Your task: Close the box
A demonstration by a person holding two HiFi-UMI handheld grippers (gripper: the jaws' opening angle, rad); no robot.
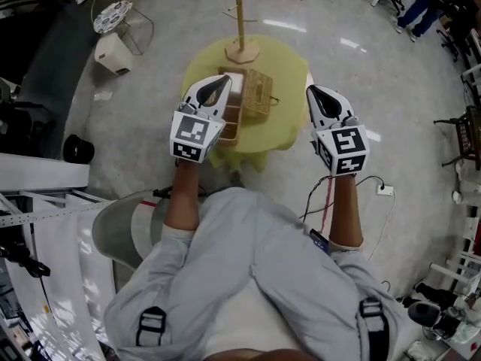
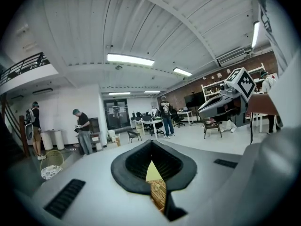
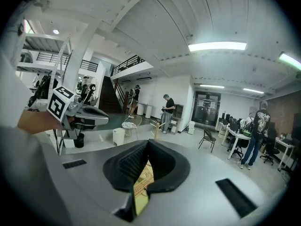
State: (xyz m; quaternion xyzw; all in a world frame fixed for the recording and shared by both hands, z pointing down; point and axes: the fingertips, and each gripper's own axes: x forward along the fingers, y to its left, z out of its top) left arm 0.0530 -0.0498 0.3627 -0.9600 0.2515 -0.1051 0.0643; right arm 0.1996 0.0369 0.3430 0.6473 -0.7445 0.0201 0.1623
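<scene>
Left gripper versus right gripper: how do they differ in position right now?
The left gripper hangs over the wicker box; the right gripper hangs clear of it, at the table edge. The left gripper's tip leans right, the right gripper's left. Both have jaws together, holding nothing.

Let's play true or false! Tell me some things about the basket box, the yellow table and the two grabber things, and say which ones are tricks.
1. The woven box sits on a table with a yellow cloth. True.
2. The right gripper is holding the box. False: it is by the table's right edge, apart from the box, its fingers together on nothing.
3. A wooden stand is on the table behind the box. True.
4. The left gripper has its fingers wide open. False: they are together and empty.
</scene>
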